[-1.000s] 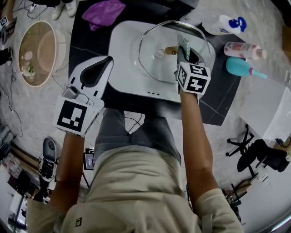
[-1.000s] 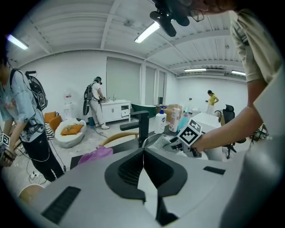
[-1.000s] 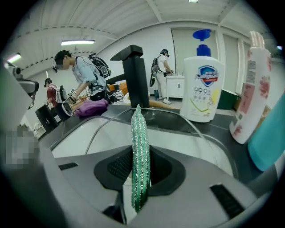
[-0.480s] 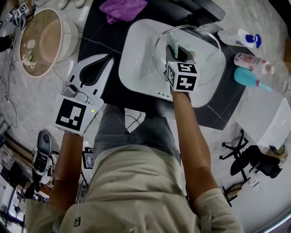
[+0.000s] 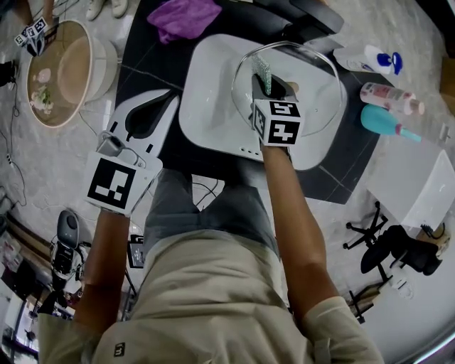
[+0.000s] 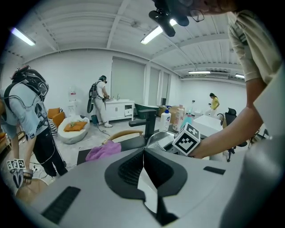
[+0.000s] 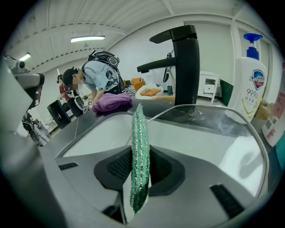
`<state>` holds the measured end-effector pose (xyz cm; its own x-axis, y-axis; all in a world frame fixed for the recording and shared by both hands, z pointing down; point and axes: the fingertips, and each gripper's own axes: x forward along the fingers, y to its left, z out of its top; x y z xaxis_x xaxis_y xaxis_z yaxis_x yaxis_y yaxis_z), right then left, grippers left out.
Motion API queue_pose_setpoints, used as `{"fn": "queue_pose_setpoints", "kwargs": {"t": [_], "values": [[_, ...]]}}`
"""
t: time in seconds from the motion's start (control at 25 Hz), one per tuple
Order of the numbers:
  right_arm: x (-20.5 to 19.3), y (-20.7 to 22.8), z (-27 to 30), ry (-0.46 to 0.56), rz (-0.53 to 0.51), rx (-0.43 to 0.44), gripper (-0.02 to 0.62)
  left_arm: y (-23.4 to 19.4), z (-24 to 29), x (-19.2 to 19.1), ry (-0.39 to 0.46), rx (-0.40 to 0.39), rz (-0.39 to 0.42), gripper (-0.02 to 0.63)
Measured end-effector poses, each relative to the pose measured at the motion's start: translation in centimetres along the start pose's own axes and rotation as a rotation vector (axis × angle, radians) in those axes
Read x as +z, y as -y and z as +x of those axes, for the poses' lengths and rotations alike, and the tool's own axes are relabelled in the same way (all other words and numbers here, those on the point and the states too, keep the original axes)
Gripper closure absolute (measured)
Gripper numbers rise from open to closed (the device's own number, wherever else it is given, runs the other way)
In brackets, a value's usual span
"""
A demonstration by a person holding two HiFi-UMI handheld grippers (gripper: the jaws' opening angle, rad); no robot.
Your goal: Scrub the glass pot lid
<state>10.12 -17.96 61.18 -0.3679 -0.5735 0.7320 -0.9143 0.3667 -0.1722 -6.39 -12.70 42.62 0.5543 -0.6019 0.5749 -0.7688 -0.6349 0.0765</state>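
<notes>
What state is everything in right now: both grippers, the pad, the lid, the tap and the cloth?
Left gripper: shut, empty, left of the sink.
Right gripper: shut on the pad, over the lid.
Pad: upright between the fingers, sticking out past them.
Lid: lying flat over the sink, knob up.
Tap: no water running.
Cloth: crumpled behind the sink.

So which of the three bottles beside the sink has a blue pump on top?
The white bottle, at the far end of the row. The pink bottle and the teal bottle next to it have no blue top.
</notes>
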Motion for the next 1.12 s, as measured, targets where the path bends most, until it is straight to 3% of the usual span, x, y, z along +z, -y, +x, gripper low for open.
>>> {"fn": "queue_pose_setpoints", "kwargs": {"t": [0.24, 0.64, 0.8, 0.96, 1.12], "values": [[-0.2, 2.0, -0.8, 0.009, 0.01, -0.002, 0.511, 1.9, 1.7, 0.7, -0.009, -0.03, 0.015, 0.589], [-1.4, 8.5, -3.9, 0.022, 0.056, -0.078, 0.511, 5.9, 5.5, 2.8, -0.005, -0.094, 0.054, 0.589], [-2.4, 11.5, -5.3, 0.024, 0.084, -0.114, 0.511, 7.8, 7.6, 5.0, 0.064, -0.122, 0.082, 0.589], [-3.7, 14.3, -7.0, 0.026, 0.105, -0.151, 0.511, 9.7, 8.8, 4.8, -0.001, -0.15, 0.084, 0.589], [-4.1, 17.2, -9.0, 0.051, 0.127, -0.202, 0.511, 11.1, 9.7, 5.4, -0.001, -0.167, 0.093, 0.589]]}}
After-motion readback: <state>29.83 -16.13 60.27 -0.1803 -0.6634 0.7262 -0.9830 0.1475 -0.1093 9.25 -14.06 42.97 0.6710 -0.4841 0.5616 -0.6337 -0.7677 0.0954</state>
